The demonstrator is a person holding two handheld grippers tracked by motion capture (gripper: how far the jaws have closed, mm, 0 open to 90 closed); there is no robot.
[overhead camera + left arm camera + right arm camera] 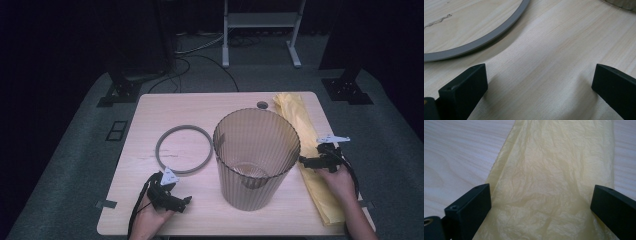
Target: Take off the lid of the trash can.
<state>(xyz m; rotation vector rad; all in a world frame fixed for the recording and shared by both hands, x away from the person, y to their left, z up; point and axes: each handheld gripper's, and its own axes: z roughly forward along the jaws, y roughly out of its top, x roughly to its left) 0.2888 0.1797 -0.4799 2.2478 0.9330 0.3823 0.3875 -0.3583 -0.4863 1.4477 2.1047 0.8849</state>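
Observation:
A ribbed, translucent brown bin (256, 155) stands upright in the middle of the wooden table (150, 107). Left of it lies a grey ring (183, 149), whose edge (486, 37) crosses the left gripper view. A folded yellow bag (305, 135) stretches flat along the table's right side. My left gripper (187, 201) rests open near the front edge, below the ring, over bare wood (541, 82). Over the yellow bag (551, 182), just right of the bin, my right gripper (303, 161) is open with its jaws wide on either side of the bag.
A small dark round cap (262, 105) sits in the table top behind the bin. Beyond the table are a white frame stand (260, 25), black stand feet (120, 92) and cables on the grey floor.

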